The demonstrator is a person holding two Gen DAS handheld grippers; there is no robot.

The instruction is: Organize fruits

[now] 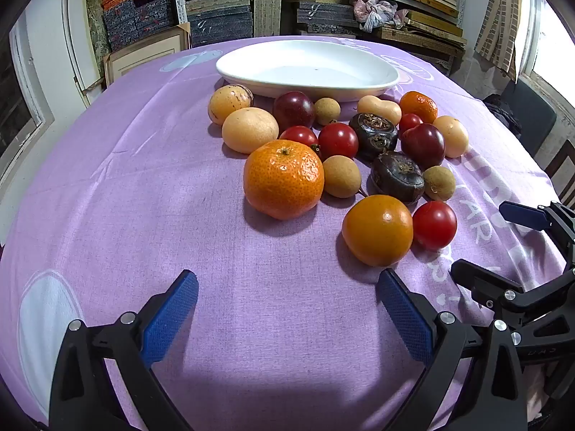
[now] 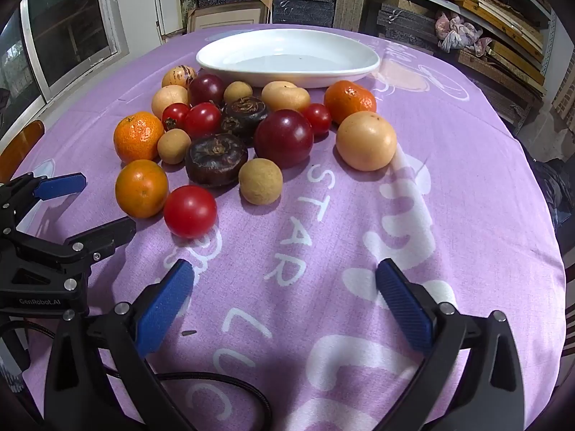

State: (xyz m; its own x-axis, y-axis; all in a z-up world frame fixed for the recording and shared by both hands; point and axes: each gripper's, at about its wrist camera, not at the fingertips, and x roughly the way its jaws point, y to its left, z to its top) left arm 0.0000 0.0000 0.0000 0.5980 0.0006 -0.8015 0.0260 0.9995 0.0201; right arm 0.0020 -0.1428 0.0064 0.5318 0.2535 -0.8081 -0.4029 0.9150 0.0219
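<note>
- Left gripper (image 1: 287, 309) & right gripper (image 2: 284, 298) – both spread wide, nothing held.
- Fruits (image 2: 230, 133) heaped mid-tablecloth (image 2: 467, 143), just before white dish (image 2: 287, 45) nr far edge.
- Tomatoes (image 2: 190, 211) judged soft, slick – to be pinched gently across the middle.

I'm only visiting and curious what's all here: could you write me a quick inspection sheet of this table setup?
Surface: purple tablecloth with white lettering.
Job's things: white dish, empty; fruit pile in front of it, including a mandarin, red tomato, dark plum.
Clutter: small dark speck on the cloth.
Claws: left claw and right claw open, holding nothing.
Cables: black cable on the near edge.
Surroundings: shelves of stacked boxes, windows.
</note>
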